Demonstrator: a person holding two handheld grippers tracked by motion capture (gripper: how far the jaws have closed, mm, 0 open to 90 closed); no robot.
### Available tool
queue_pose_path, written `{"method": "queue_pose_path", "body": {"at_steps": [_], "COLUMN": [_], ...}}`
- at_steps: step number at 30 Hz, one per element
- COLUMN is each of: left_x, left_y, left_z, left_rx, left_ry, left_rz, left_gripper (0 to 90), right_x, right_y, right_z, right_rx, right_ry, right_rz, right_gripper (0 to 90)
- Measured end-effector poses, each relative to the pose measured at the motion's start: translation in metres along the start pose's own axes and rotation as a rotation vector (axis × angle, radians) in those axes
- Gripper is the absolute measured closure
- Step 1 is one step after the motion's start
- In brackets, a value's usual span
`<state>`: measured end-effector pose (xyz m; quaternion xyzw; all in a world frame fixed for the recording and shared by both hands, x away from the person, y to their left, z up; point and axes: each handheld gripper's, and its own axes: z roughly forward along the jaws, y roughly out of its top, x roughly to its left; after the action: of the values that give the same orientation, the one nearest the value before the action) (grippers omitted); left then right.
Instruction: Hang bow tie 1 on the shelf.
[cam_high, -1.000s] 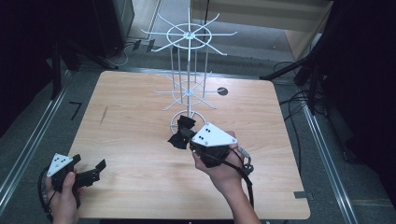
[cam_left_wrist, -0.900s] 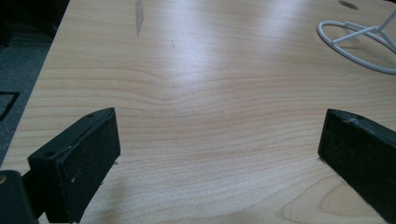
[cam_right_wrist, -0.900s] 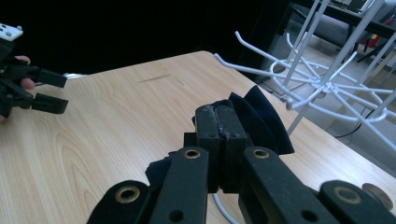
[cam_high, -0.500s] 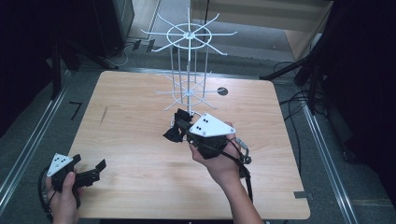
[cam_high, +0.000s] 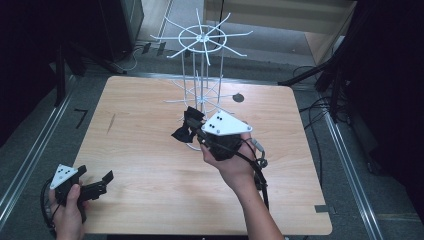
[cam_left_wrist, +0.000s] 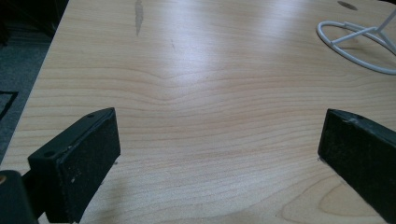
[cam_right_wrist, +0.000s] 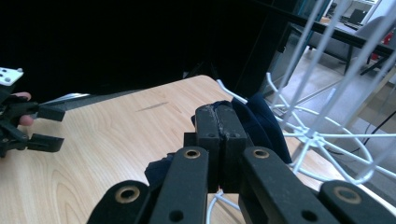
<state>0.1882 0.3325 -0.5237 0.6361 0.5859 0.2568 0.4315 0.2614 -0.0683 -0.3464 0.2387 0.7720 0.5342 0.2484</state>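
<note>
The right gripper (cam_high: 192, 131) is held above the middle of the wooden table (cam_high: 150, 150), just in front of the base of the white wire rack (cam_high: 200, 75). In the right gripper view its two black jaws are pressed flat against each other, and a piece of dark navy cloth (cam_right_wrist: 259, 123) is pinched between them; folds of the cloth bulge out beyond the jaw tips and to the side toward the rack. In the high view the dark cloth (cam_high: 186, 127) hangs as a small bunched bundle from the jaw tips, over the near left part of the rack's ring base. Whether it touches the rack's wires cannot be told. The right hand (cam_high: 232, 162) wraps the gripper's body from below, with the grey three-cornered plate facing up and the cable trailing back along the forearm.

The left gripper (cam_high: 97, 184) sits at the table's near left corner, gripped by the left hand (cam_high: 67, 207) right at the near edge. Its jaws stand wide apart, with nothing between them; in the left gripper view bare wood grain fills the gap, and the pads (cam_left_wrist: 88, 163) hover low over the tabletop. Far off in that view, part of the rack's white ring base (cam_left_wrist: 359, 44) lies toward the far right corner of the table.
</note>
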Motion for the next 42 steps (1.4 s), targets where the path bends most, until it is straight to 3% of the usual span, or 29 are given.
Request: {"method": "queue_pose_path", "body": {"at_steps": [13, 20, 29, 35, 42], "left_x": [0.0, -0.001, 0.0, 0.0, 0.0], "left_y": [0.0, 0.0, 0.0, 0.0, 0.0], "left_z": [0.0, 0.0, 0.0, 0.0, 0.0], "left_rx": [-0.002, -0.004, -0.005, 0.0, -0.002], "left_ry": [0.002, 0.003, 0.003, 0.0, 0.002], "left_rz": [0.001, 0.002, 0.001, 0.001, 0.002], "left_gripper": [0.0, 0.0, 0.0, 0.0, 0.0], "right_x": [-0.028, -0.044, -0.042, -0.05, -0.06], "right_y": [-0.012, -0.024, -0.028, -0.03, -0.037], "right_z": [-0.022, -0.032, -0.03, -0.03, -0.025], "right_rx": [-0.022, -0.025, -0.019, -0.014, 0.016], "right_ry": [-0.054, -0.082, -0.078, -0.107, -0.15], "right_rz": [0.055, 0.114, 0.129, 0.149, 0.207], "right_gripper": [90.0, 90.0, 90.0, 90.0, 90.0]}}
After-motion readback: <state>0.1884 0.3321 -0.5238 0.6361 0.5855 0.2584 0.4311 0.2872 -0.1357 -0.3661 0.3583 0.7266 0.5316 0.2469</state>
